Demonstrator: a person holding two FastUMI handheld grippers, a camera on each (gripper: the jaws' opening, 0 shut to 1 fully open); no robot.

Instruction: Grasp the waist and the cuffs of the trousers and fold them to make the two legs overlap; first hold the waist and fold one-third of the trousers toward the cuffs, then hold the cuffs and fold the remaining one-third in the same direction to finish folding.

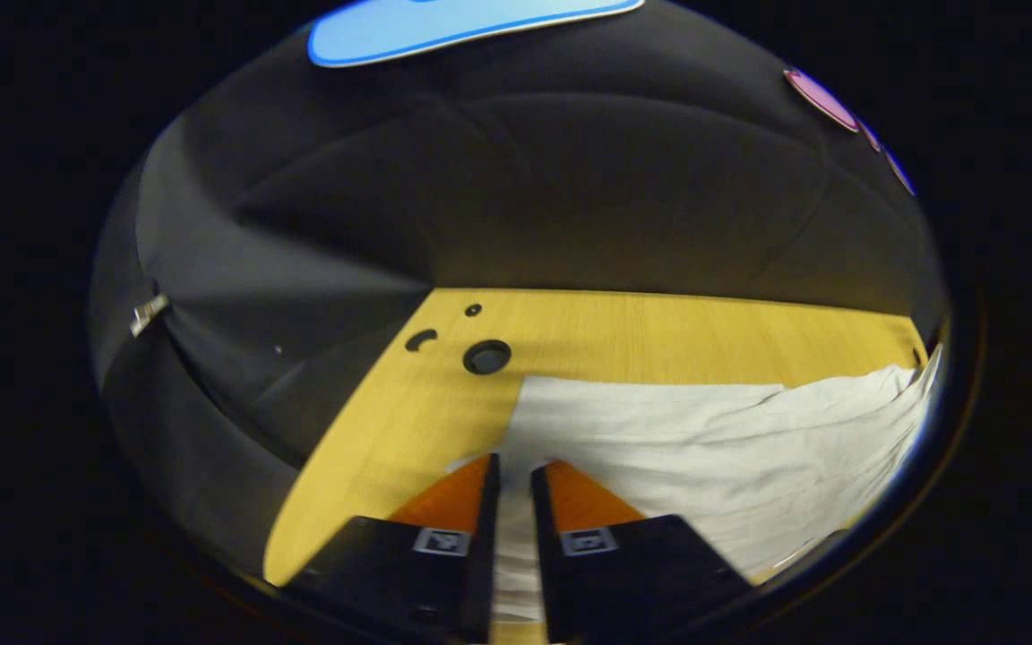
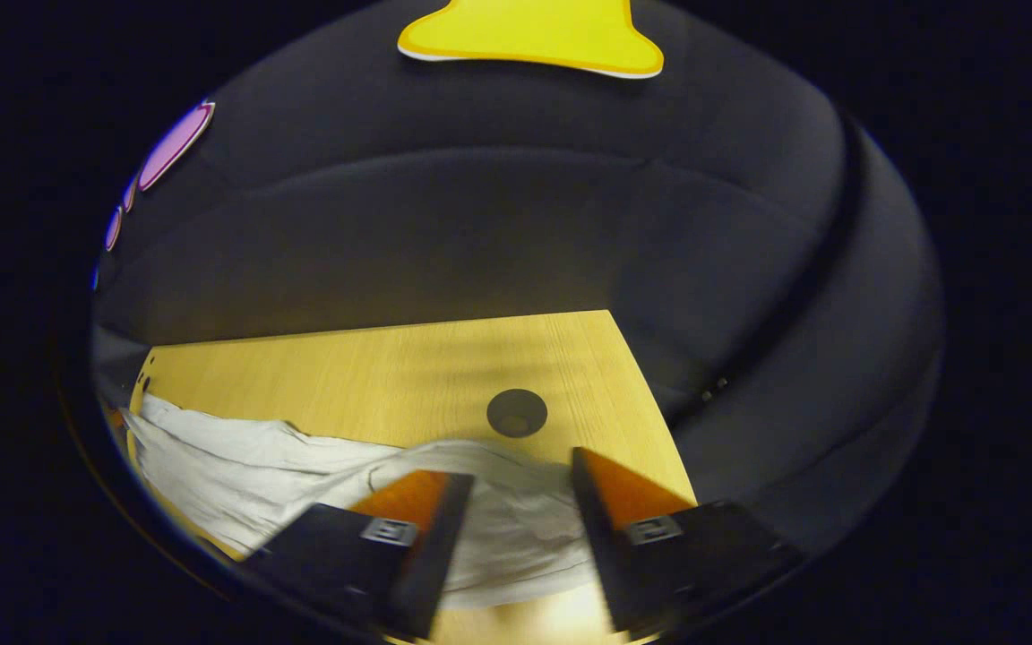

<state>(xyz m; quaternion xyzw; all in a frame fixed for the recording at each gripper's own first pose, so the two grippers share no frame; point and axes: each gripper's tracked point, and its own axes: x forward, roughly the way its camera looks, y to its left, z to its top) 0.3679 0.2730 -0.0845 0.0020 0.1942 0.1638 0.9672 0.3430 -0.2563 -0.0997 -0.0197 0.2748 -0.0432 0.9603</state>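
Left gripper view: 1 trousers (image 1: 704,448), 3 table holes (image 1: 486,356).

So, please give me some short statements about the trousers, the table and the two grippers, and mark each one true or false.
1. The trousers are white. True.
2. The table is bare metal. False: it is light wood.
3. The left gripper has its fingers close together, with cloth between them. True.
4. The right gripper has its fingers pressed together. False: they stand apart, with cloth between them.
5. A round hole in the table lies ahead of the right gripper. True.
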